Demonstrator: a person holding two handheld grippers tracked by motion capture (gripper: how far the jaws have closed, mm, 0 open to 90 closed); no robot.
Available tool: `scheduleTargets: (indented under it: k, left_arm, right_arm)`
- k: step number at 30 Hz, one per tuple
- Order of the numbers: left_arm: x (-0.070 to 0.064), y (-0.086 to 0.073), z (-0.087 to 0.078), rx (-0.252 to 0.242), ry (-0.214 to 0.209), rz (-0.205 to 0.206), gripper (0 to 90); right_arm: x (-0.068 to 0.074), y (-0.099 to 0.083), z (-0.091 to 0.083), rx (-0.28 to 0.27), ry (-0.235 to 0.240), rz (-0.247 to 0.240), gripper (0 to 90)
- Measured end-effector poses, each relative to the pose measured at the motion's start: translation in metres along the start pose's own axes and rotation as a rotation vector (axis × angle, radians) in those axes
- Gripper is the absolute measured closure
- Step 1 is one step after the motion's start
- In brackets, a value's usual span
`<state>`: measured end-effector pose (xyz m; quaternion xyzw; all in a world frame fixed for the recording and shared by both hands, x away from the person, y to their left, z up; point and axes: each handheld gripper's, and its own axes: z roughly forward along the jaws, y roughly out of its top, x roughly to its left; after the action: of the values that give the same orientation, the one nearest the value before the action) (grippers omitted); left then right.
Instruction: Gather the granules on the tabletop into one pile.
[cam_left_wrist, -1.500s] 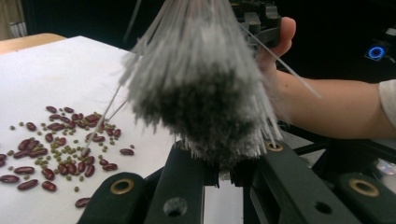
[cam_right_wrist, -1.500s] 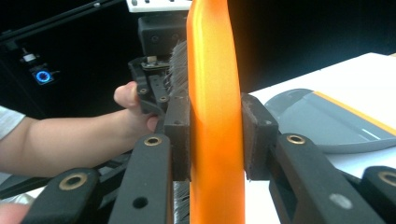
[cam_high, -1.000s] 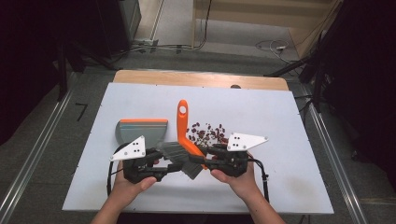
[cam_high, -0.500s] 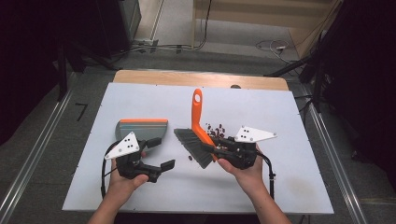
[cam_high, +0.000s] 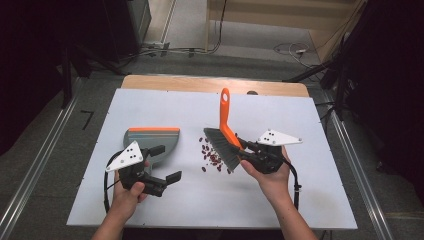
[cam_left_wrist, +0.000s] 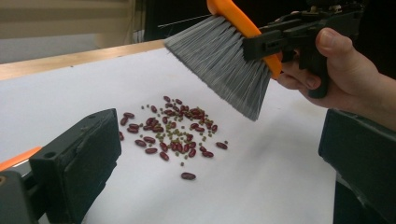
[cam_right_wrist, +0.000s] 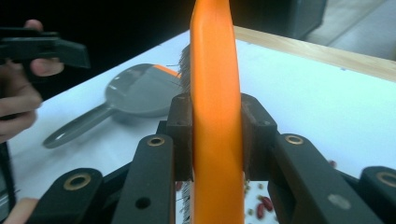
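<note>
An orange-handled brush (cam_high: 225, 112) with grey bristles (cam_left_wrist: 224, 70) hangs tilted just above the white table, at the right edge of a pile of red and green beans (cam_high: 210, 156). My right gripper (cam_high: 248, 149) is shut on the brush's handle (cam_right_wrist: 215, 93), low down near the bristles. A grey dustpan (cam_high: 151, 139) with an orange lip lies flat to the left of the beans. My left gripper (cam_high: 165, 164) is open in front of the dustpan, with nothing between its fingers. In the left gripper view it points at the beans (cam_left_wrist: 173, 130).
The white board (cam_high: 300, 200) lies on a wooden table whose far edge (cam_high: 200, 82) shows behind it. Metal rails run along the floor on both sides. The dustpan's long handle (cam_right_wrist: 74, 128) points toward the person's left hand (cam_right_wrist: 18, 98).
The two grippers were together at the brush. My left gripper has drawn back to the left with its jaws open. My right gripper has carried the brush to the right of the beans.
</note>
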<state>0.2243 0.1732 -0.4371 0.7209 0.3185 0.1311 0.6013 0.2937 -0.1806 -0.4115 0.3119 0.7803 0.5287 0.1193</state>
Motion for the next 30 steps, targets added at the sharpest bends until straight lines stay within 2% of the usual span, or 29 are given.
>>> scheduleTargets:
  k: [2,4,5,9,10,11,14,16,17,20,22,23,24,30]
  left_arm:
    - [0.002,-0.002,-0.004,0.003,0.017,0.004,0.0]
    - [0.003,-0.002,-0.006,-0.002,0.016,0.005,0.0]
    - [0.003,-0.002,-0.009,-0.001,0.027,0.022,0.0]
    - [0.004,-0.002,-0.013,-0.001,0.040,0.032,0.0]
    - [0.005,-0.003,-0.013,0.000,0.046,0.031,0.0]
    - [0.006,-0.004,-0.014,0.005,0.052,0.028,0.0]
    - [0.009,-0.007,-0.015,0.011,0.064,0.019,0.0]
    - [0.010,-0.009,-0.016,0.020,0.073,0.028,0.0]
    - [0.010,-0.009,-0.017,0.018,0.077,0.031,0.0]
    - [0.011,-0.009,-0.020,0.019,0.088,0.036,0.0]
    - [0.012,-0.010,-0.023,0.019,0.097,0.037,0.0]
    - [0.013,-0.011,-0.024,0.018,0.098,0.036,0.0]
    - [0.013,-0.011,-0.025,0.021,0.103,0.036,0.0]
    - [0.015,-0.013,-0.027,0.029,0.113,0.039,0.0]
  right_arm:
    - [-0.005,0.000,-0.002,0.007,-0.027,0.007,68.3]
    - [-0.011,0.001,-0.004,0.016,-0.051,0.019,68.3]
    - [-0.014,0.002,-0.004,0.022,-0.070,0.019,68.4]
    - [-0.027,0.004,-0.004,0.056,-0.139,0.021,68.4]
    - [-0.027,0.004,-0.004,0.056,-0.139,0.021,68.4]
    - [-0.034,0.004,-0.003,0.071,-0.174,0.015,68.4]
    - [-0.041,0.004,-0.002,0.081,-0.200,0.019,68.4]
    - [-0.050,0.005,0.001,0.107,-0.239,0.014,68.4]
    - [-0.050,0.005,0.001,0.107,-0.239,0.014,68.4]
    - [-0.058,0.010,0.005,0.148,-0.291,-0.008,68.4]
    - [-0.064,0.014,0.008,0.173,-0.316,-0.006,68.4]
    - [-0.069,0.016,0.012,0.197,-0.350,-0.014,68.4]
    - [-0.069,0.016,0.012,0.197,-0.350,-0.014,68.4]
    - [-0.085,0.015,0.032,0.279,-0.431,-0.032,68.4]
